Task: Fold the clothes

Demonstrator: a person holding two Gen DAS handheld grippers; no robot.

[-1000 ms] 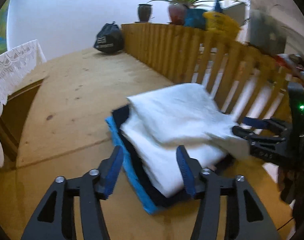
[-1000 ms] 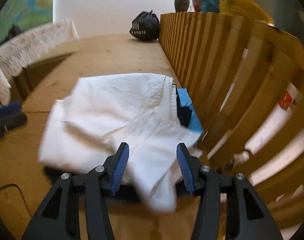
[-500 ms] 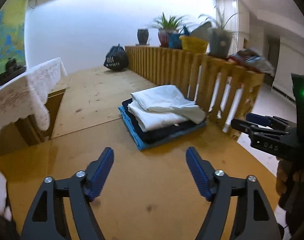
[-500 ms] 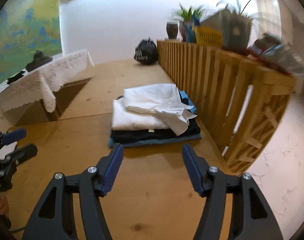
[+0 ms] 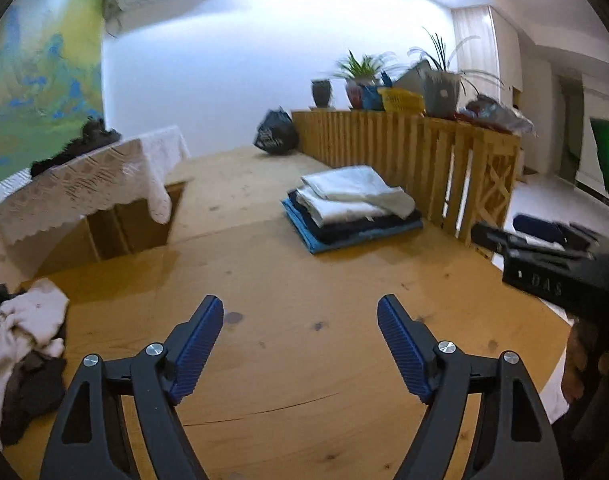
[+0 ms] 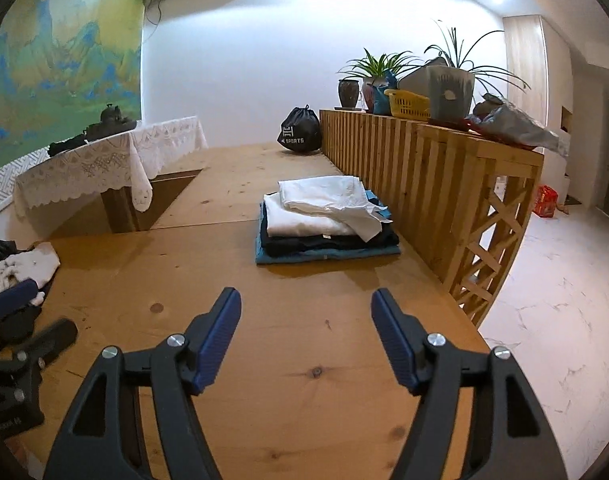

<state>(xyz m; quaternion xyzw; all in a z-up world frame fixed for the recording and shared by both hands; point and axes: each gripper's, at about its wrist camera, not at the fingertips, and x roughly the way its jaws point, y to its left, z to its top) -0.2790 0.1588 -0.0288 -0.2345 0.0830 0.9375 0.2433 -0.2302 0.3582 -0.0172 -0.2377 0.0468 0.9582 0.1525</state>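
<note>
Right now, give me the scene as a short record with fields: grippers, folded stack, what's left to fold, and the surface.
left gripper: open, empty, above bare wood
right gripper: open, empty, pointed toward the stack
folded stack: white garment on top, one corner hanging loose, white and dark pieces under it, blue at the bottom; beside the slatted wooden divider
unfolded pile: crumpled light and dark clothes at the table's left edge
wooden table: bare between the grippers and the stack
</note>
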